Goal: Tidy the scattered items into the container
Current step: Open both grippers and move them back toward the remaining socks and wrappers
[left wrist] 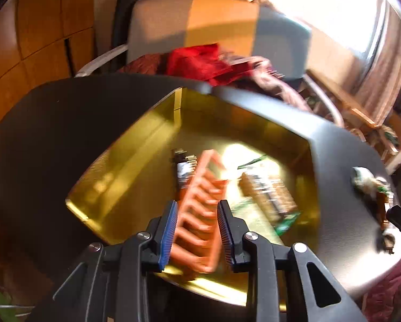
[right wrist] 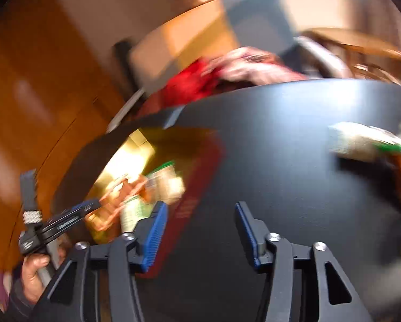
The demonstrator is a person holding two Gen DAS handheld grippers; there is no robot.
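My left gripper is shut on an orange ladder-shaped plastic rack and holds it over the open gold-lined box on the black table. Inside the box lie a green circuit board with brown parts and a small black-and-white part. My right gripper is open and empty over the black table, right of the box. The left gripper shows in the right wrist view, over the box. Scattered pale, green and orange items lie at the table's right, blurred.
The same loose items lie on the table's right side in the left wrist view. A grey chair with red cloth stands behind the table. Wooden panels lie to the left. The box's red outer side faces my right gripper.
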